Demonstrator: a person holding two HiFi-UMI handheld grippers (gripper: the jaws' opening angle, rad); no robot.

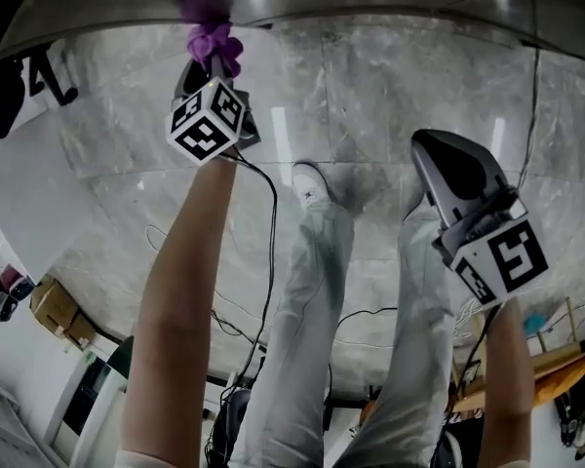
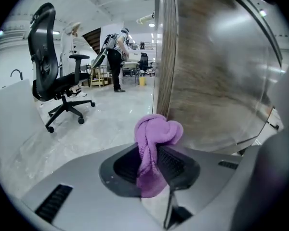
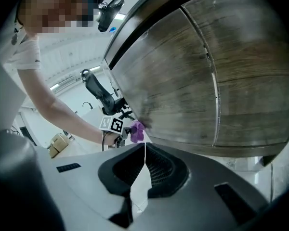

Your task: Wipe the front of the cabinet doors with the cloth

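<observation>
Nearest us, right gripper [image 3: 144,153] idles at 4 o'clock in head view, jaws pressed together w/ nothing btwn. Our left gripper [image 2: 153,165], up at 11 o'clock, is clamped on the purple cloth [image 2: 156,131], wad bulging past the tips at 12 o'clock, right by the edge of the cabinet door [image 2: 216,81]. Cloth's soft, light, floppy; we judge a mid-bunch grip gives a firm pad. Beyond, 9 o'clock: office chair [image 2: 58,83].
</observation>
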